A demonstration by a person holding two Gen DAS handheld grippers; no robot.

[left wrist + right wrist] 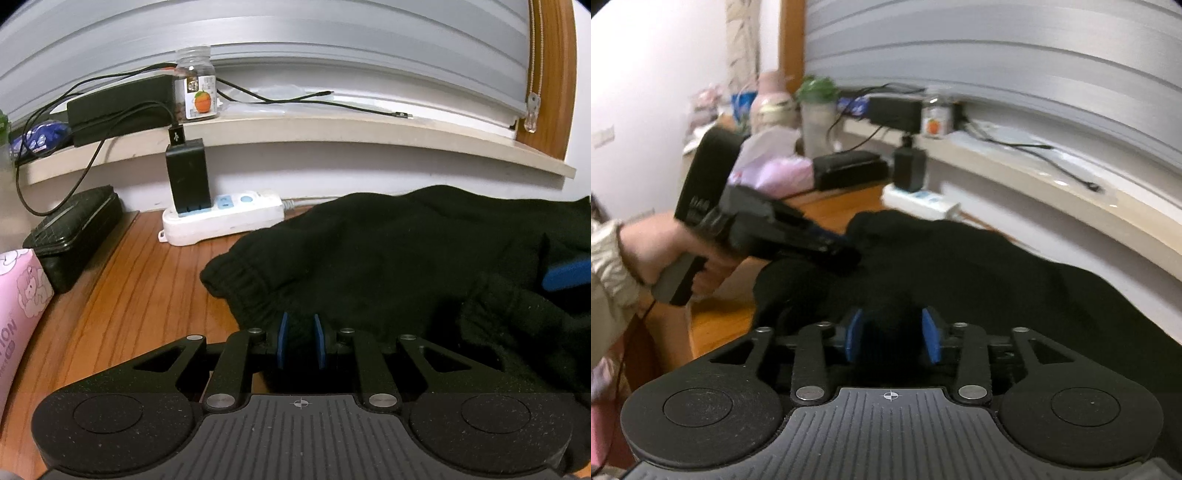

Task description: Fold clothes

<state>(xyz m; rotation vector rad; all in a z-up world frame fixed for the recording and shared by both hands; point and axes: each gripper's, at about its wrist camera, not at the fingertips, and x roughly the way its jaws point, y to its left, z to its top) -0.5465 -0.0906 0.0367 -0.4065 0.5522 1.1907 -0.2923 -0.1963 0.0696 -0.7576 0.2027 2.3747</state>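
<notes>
A black knit garment (388, 251) lies bunched on the wooden table (147, 288), its ribbed cuff end toward the left. My left gripper (301, 339) is shut on a fold of the black fabric between its blue pads (282, 339). In the right wrist view the same garment (960, 266) spreads across the table. My right gripper (892, 336) is shut on a thick bunch of it between its blue pads (931, 339). The left gripper (834, 251) shows there, held in a hand at the garment's left edge. A blue pad of the right gripper (565, 275) shows at the right in the left wrist view.
A white power strip (221, 218) with a black charger (186, 177) lies against the wall. A black case (74, 236) and a pink pack (18, 306) stand at the left. The window ledge (332, 129) holds a jar (194, 85), cables and a black box.
</notes>
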